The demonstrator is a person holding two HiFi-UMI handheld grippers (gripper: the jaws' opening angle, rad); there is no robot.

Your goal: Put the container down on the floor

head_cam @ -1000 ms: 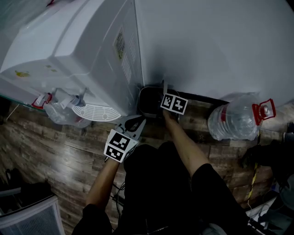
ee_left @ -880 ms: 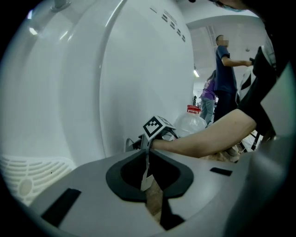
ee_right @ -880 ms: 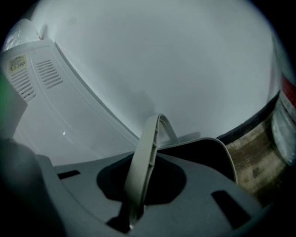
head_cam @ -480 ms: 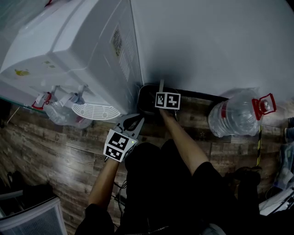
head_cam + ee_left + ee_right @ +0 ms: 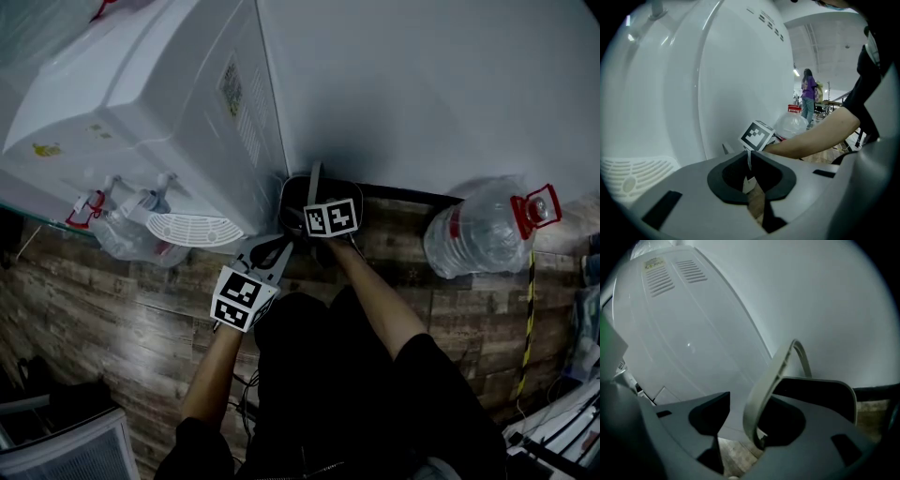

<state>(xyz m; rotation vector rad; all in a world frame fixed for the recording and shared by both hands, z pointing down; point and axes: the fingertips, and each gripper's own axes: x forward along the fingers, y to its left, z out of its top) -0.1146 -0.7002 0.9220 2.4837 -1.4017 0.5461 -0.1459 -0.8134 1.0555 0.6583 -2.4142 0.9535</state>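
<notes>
The dark container (image 5: 298,197) stands on the wood floor in the corner between the dispenser and the wall. Its pale bail handle (image 5: 312,178) is upright. My right gripper (image 5: 317,204) is over the container's near rim. In the right gripper view the handle (image 5: 768,385) rises between the jaws, which have just been opening, and it leans against the right finger (image 5: 785,420). The pads do not press it, so my right gripper (image 5: 745,427) is open. My left gripper (image 5: 279,247) hovers a little nearer to me, shut and empty (image 5: 749,159).
A white water dispenser (image 5: 141,103) with taps (image 5: 94,202) and a drip tray (image 5: 197,228) fills the left. A clear bottle (image 5: 131,239) lies under the taps. A big water jug (image 5: 478,239) with a red cap lies right of the container. A white wall (image 5: 422,84) stands behind.
My right gripper has slid left along the container, rolled, and opened off the handle. The handle stays upright. My left gripper has not moved.
</notes>
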